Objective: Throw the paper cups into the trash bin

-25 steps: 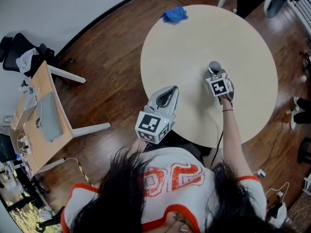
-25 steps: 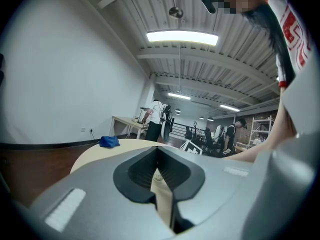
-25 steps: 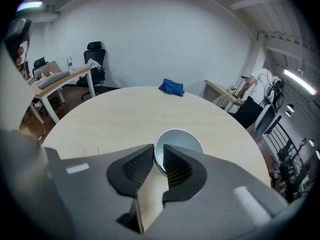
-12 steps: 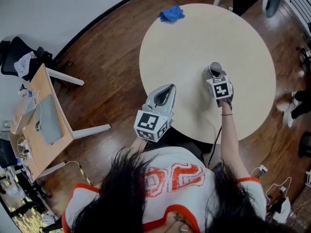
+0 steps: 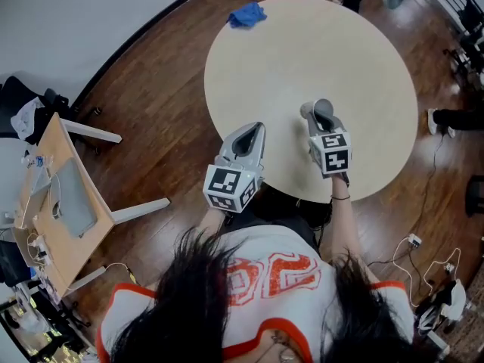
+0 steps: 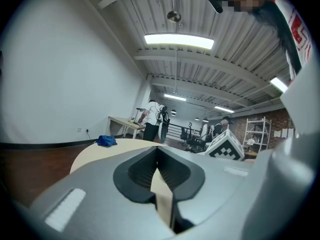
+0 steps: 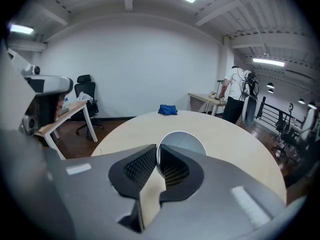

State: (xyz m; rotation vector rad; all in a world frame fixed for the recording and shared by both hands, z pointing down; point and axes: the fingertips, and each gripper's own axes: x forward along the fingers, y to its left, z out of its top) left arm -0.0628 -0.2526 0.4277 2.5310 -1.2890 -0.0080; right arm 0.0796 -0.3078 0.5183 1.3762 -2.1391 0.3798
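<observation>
A white paper cup [image 7: 183, 143] hangs over the round table [image 7: 235, 144], its rim pinched between the jaws of my right gripper [image 7: 158, 159]. Those jaws have just been closing on that rim. In the head view a bit of the cup [image 5: 305, 110] shows at the tip of the right gripper [image 5: 318, 108], above the table's near part. My left gripper [image 5: 254, 129] hovers at the table's near left edge, shut with nothing in it. In its own view the left gripper [image 6: 158, 156] shows its jaws meeting. No trash bin is clearly seen.
A blue cloth [image 5: 247, 15] lies at the table's far edge. A dark shape [image 5: 291, 206] sits under the near edge; I cannot tell what it is. A wooden desk [image 5: 47, 195] with a laptop stands left. People [image 6: 152, 119] stand beyond the table.
The right gripper has risen and come back toward the table's near edge with the cup in its jaws. The left gripper has hardly moved.
</observation>
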